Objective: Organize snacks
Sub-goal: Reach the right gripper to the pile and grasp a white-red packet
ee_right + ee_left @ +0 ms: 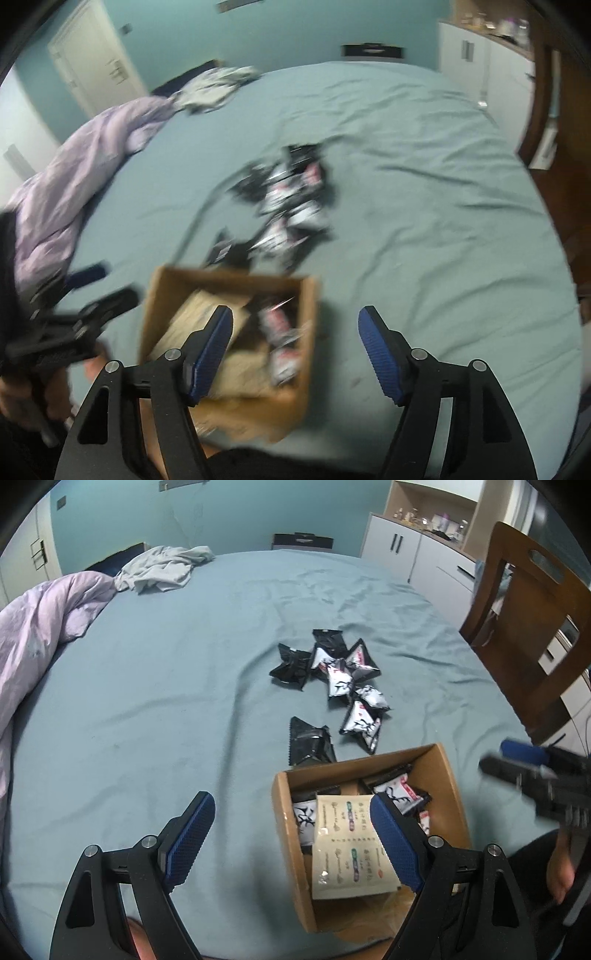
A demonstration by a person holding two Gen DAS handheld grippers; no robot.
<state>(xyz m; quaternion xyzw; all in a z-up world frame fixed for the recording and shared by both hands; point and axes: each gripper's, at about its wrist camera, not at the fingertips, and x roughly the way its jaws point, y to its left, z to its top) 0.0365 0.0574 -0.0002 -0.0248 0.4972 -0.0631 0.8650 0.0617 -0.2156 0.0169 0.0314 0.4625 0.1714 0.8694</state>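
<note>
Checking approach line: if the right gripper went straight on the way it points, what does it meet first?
Probably the cardboard box: the right gripper points down over its right wall and the sheet just beside it, jaws open and empty. The frame is blurred, so depth is uncertain; the loose snack packets lie farther on.

Each black plastic left gripper [291, 834] and black plastic right gripper [295, 350] is built of triangular cut-out arms joined by silver round screws. Blue ribbed pads are fitted on the fingers [192, 834], at ten and two o'clock.
</note>
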